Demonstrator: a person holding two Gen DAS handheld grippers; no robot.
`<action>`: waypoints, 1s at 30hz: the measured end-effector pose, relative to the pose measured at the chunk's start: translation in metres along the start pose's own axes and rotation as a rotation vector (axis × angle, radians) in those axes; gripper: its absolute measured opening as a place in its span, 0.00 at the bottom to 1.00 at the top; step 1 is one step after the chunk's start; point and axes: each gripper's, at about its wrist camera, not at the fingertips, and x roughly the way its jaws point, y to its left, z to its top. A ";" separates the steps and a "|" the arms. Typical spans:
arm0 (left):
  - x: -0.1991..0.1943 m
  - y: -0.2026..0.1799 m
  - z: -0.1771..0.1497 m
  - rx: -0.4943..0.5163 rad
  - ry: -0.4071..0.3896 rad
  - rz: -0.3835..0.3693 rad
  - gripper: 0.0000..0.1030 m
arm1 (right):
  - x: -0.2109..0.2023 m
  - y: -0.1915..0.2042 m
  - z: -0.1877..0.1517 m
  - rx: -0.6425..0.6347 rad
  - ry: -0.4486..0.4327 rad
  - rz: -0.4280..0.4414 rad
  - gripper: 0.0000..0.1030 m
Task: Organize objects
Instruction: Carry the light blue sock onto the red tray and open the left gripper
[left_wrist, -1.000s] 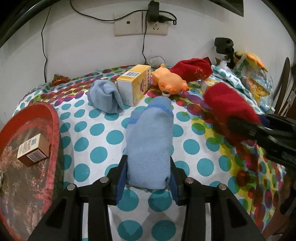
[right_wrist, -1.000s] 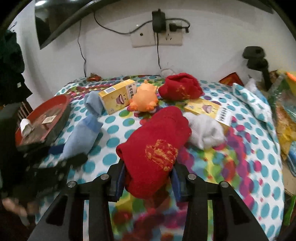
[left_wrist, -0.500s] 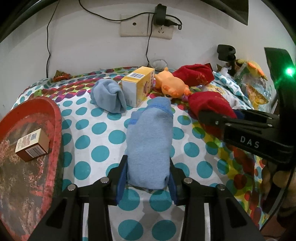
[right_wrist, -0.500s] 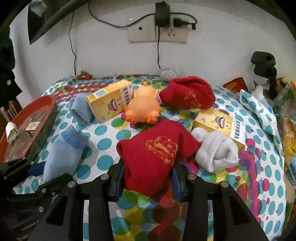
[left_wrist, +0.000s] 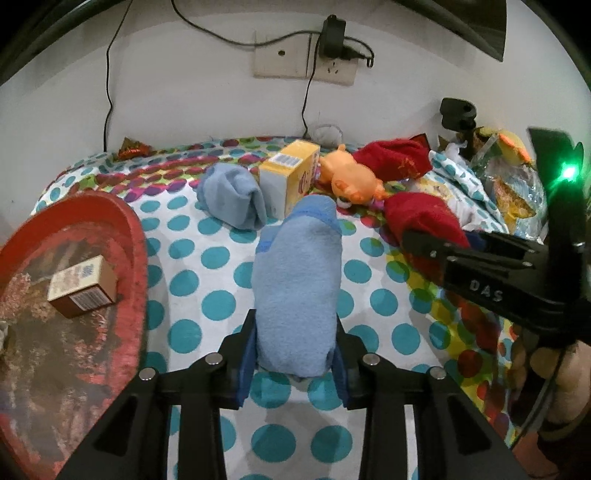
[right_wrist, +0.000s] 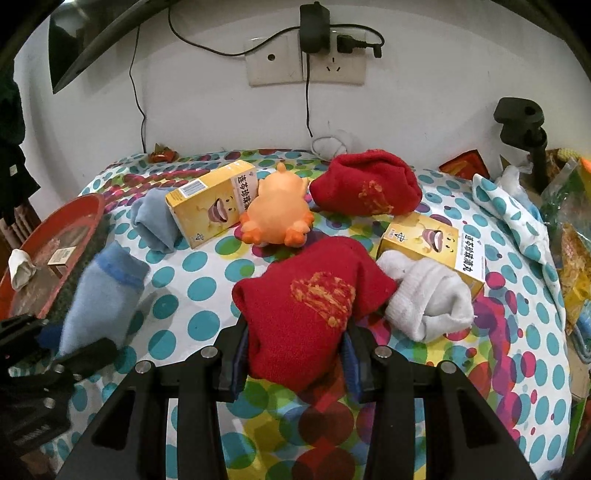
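Centrally in the left wrist view, a rolled light-blue fleece sock (left_wrist: 297, 280) is clamped by the left claw (left_wrist: 295, 354) above the polka-dot tabletop (left_wrist: 207, 258), right of a red round tray (left_wrist: 129, 236). From the right wrist, a red knitted sock (right_wrist: 306, 310) is gripped by the right claw (right_wrist: 295, 358), touching a white sock (right_wrist: 428, 299) at its right.

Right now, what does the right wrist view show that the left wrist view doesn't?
Only the right wrist view shows the white sock leaning against a second yellow box, plus a white cloth on the red tray.

Only the left wrist view shows the right gripper's green light.

Both show the left gripper shut on the blue sock, the right gripper shut on the red sock, the orange toy, the second red sock and the rolled blue sock.
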 end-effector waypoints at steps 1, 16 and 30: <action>-0.004 0.001 0.001 0.004 -0.007 0.004 0.34 | 0.000 0.000 0.000 0.000 0.001 -0.001 0.38; -0.070 0.062 0.020 -0.030 -0.092 0.122 0.34 | 0.001 -0.002 -0.001 0.014 0.002 0.001 0.38; -0.072 0.187 0.022 -0.163 -0.042 0.327 0.34 | 0.001 -0.003 -0.001 0.012 0.010 -0.002 0.38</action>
